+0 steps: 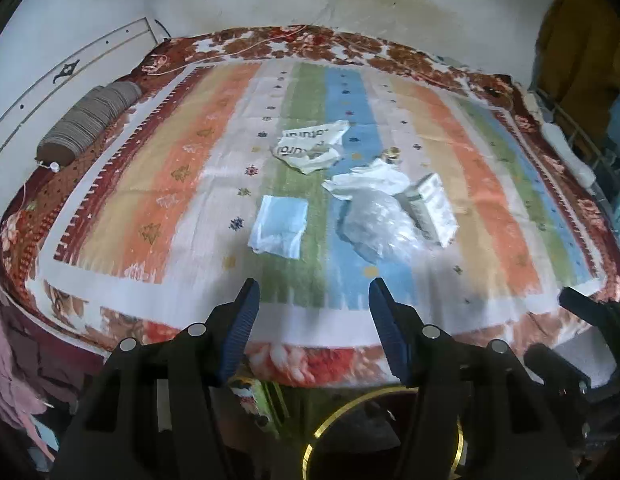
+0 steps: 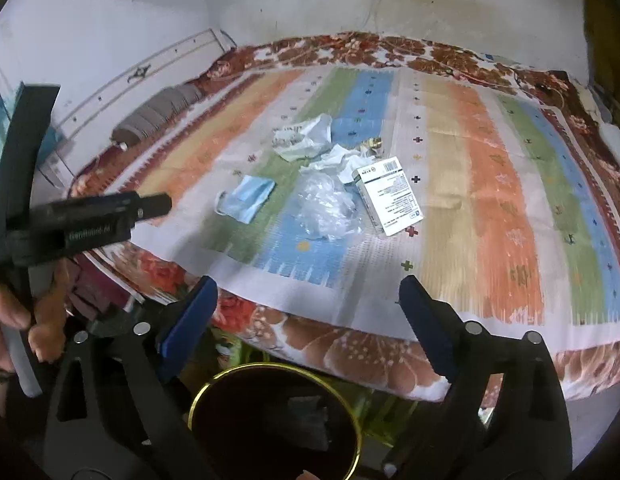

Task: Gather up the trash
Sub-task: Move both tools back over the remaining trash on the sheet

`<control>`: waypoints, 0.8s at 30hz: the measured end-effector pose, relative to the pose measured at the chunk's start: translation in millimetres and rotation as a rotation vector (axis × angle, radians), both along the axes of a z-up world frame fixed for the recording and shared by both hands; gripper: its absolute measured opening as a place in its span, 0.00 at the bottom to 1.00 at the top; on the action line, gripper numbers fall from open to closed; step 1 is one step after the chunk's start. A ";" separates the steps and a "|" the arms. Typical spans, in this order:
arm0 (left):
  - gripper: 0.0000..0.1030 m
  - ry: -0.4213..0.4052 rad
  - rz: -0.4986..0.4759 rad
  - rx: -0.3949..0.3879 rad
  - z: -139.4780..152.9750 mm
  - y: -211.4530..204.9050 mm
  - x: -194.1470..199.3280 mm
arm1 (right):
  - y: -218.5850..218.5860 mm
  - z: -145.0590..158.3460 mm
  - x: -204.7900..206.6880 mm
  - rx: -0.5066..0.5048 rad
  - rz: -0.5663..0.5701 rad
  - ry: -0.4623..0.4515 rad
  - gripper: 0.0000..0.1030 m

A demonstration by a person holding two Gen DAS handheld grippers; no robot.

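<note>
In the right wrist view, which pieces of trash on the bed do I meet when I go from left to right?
blue face mask → clear plastic wrap → white box. The printed bag and the tissue behind them overlap, so I leave them out.

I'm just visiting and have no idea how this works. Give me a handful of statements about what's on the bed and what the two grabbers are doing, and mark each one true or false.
1. The blue face mask lies on the striped cover. True.
2. The white printed box sits inside the bin. False: it lies on the cover, beside the clear crumpled plastic.
3. The right gripper is empty, jaws apart. True.
4. The left gripper is clamping a tissue. False: nothing is between its fingers; the white tissue lies on the cover.
5. A dark bin with a gold rim stands below the bed edge. True.
</note>
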State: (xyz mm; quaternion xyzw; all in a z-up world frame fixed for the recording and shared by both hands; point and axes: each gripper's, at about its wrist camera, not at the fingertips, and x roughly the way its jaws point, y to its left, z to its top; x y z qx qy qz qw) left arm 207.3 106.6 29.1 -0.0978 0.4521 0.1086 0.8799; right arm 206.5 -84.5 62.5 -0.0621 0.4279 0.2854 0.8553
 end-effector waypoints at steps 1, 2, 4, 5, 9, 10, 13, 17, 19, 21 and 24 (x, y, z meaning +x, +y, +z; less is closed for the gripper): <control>0.55 0.005 0.001 0.012 -4.2 2.6 5.7 | 3.3 -3.1 4.1 -0.003 0.008 0.008 0.86; 0.55 0.015 0.004 0.024 -9.9 5.9 12.7 | 6.8 -6.8 9.2 -0.003 0.018 0.019 0.86; 0.55 0.035 0.017 0.013 -18.6 13.4 22.7 | 13.6 -11.3 19.5 -0.006 0.038 0.022 0.86; 0.55 0.048 0.029 -0.015 -23.3 19.9 28.7 | 15.7 -12.5 23.1 -0.010 0.044 0.016 0.86; 0.55 0.066 0.051 -0.091 -32.2 36.1 42.0 | 29.6 -16.3 42.4 -0.022 0.069 0.003 0.86; 0.55 0.071 0.043 -0.098 -34.4 37.2 44.9 | 31.5 -16.5 45.4 -0.021 0.072 0.004 0.86; 0.55 0.073 0.053 -0.099 -41.0 42.8 52.4 | 42.2 -18.8 57.3 -0.017 0.090 0.010 0.86; 0.57 0.093 0.073 -0.126 -53.7 54.5 65.3 | 52.3 -26.4 71.1 -0.024 0.117 0.018 0.86; 0.61 0.096 0.081 -0.135 -57.8 59.4 71.1 | 56.8 -33.9 79.2 -0.023 0.122 0.034 0.86; 0.64 0.095 0.102 -0.173 -62.6 68.0 77.6 | 60.5 -40.1 86.6 -0.026 0.125 0.051 0.89; 0.66 0.093 0.151 -0.287 -72.8 84.8 85.8 | 65.2 -48.8 95.8 -0.038 0.131 0.058 0.91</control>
